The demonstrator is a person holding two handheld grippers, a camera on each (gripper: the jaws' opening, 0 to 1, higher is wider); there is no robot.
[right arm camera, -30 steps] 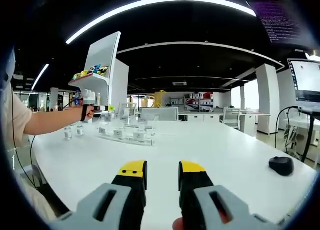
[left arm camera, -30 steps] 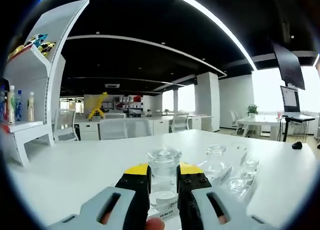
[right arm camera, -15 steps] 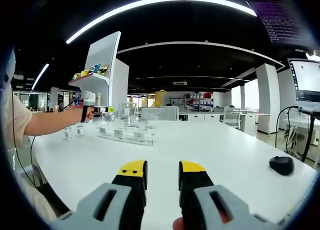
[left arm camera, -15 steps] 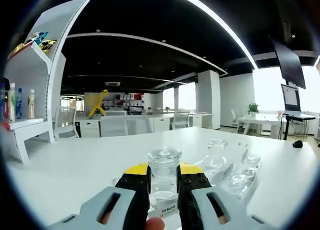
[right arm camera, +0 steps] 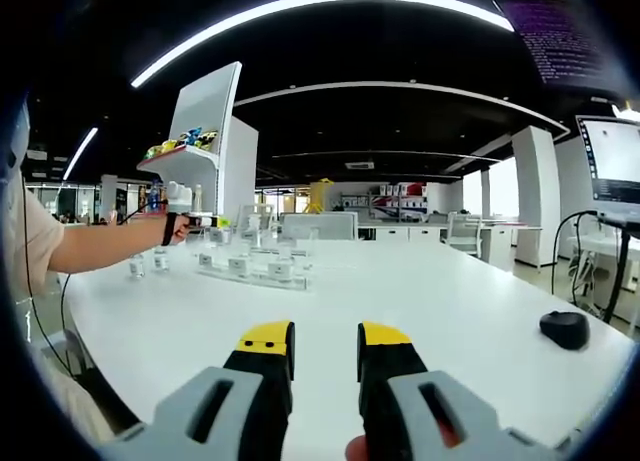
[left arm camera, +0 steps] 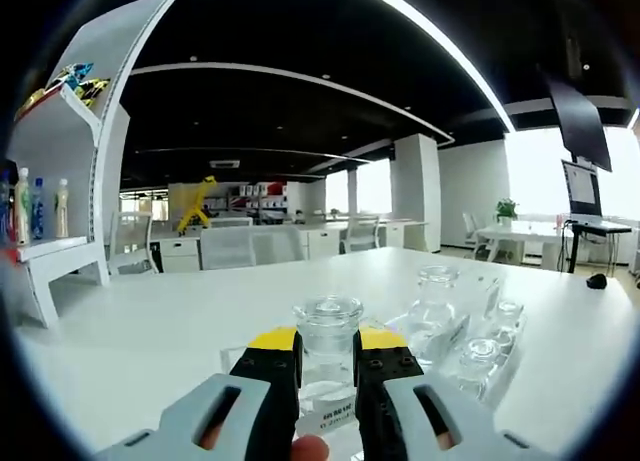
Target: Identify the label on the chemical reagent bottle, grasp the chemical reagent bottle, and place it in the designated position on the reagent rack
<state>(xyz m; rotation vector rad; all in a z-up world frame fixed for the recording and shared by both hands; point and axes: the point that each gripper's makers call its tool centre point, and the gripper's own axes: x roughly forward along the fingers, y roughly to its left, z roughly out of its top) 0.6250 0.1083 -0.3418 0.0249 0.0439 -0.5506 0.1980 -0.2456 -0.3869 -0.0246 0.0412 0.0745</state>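
While the left hand-held gripper pinches a glass reagent bottle over the white surface, the right hand-held gripper hovers spread, holding nothing. Behind stretches a dim-ceilinged office with a white shelf.

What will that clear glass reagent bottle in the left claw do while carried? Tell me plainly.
The glass reagent bottle looks rigid and breakable, so it would probably crack if knocked. Its smooth clear wall may slip between the left claw jaws, which close on its body. The broad round stopper sits loose-looking on top and could tip off if tilted.
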